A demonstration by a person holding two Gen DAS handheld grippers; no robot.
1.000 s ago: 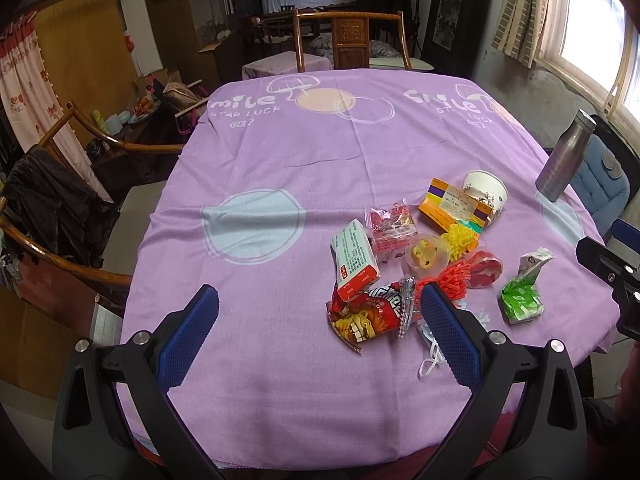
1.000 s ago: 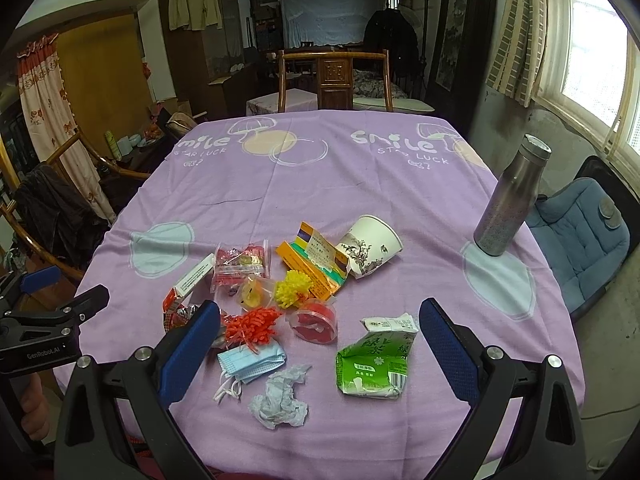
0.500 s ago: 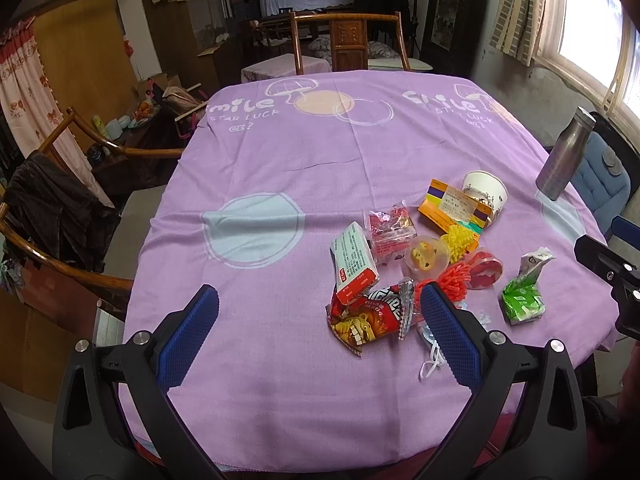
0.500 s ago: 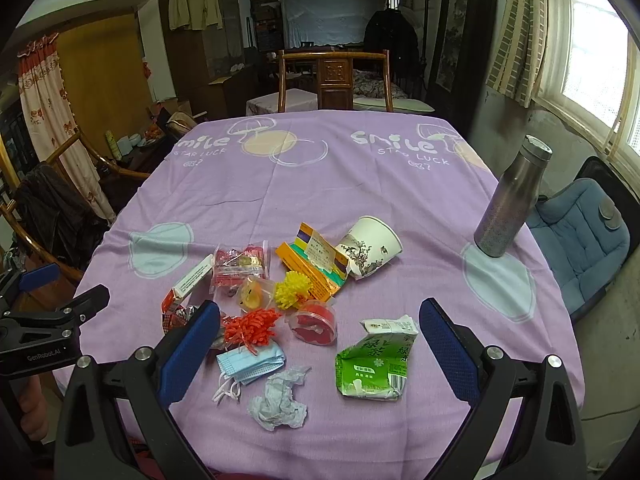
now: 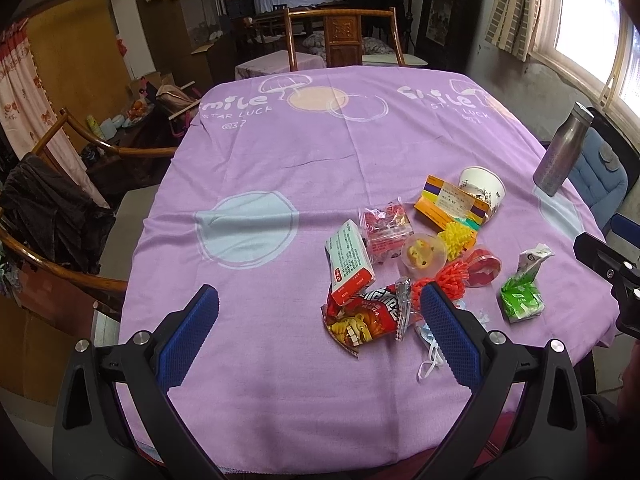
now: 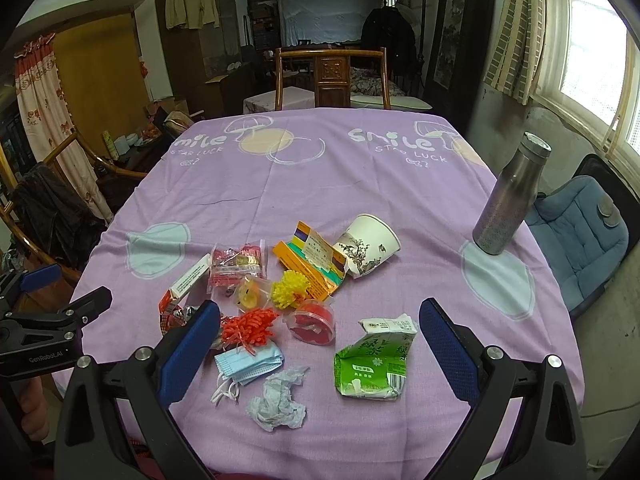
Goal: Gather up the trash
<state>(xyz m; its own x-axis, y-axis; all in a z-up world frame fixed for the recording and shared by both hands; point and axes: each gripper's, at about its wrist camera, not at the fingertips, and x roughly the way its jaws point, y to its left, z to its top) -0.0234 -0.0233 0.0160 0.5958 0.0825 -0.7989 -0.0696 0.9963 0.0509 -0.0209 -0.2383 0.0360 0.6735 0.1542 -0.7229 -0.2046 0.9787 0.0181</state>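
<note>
Trash lies in a cluster on the purple tablecloth point(image 6: 320, 184): a crushed green carton point(image 6: 372, 364), crumpled tissue point(image 6: 278, 402), a blue face mask point(image 6: 248, 364), an orange frilly piece point(image 6: 250, 326), a paper cup point(image 6: 368, 246), an orange box point(image 6: 312, 260) and a red snack wrapper point(image 5: 366, 320). My right gripper point(image 6: 320, 320) is open above the near trash, holding nothing. My left gripper point(image 5: 320, 306) is open to the left of the cluster, holding nothing. The carton also shows in the left wrist view point(image 5: 522, 292).
A steel bottle point(image 6: 508, 200) stands at the table's right edge. A wooden chair point(image 6: 332, 76) is at the far end, another with a dark jacket point(image 5: 48, 216) on the left. A blue cushioned seat point(image 6: 576, 236) is on the right.
Both grippers have shifted very slightly; the trash has not moved and nothing was taken hold of.
</note>
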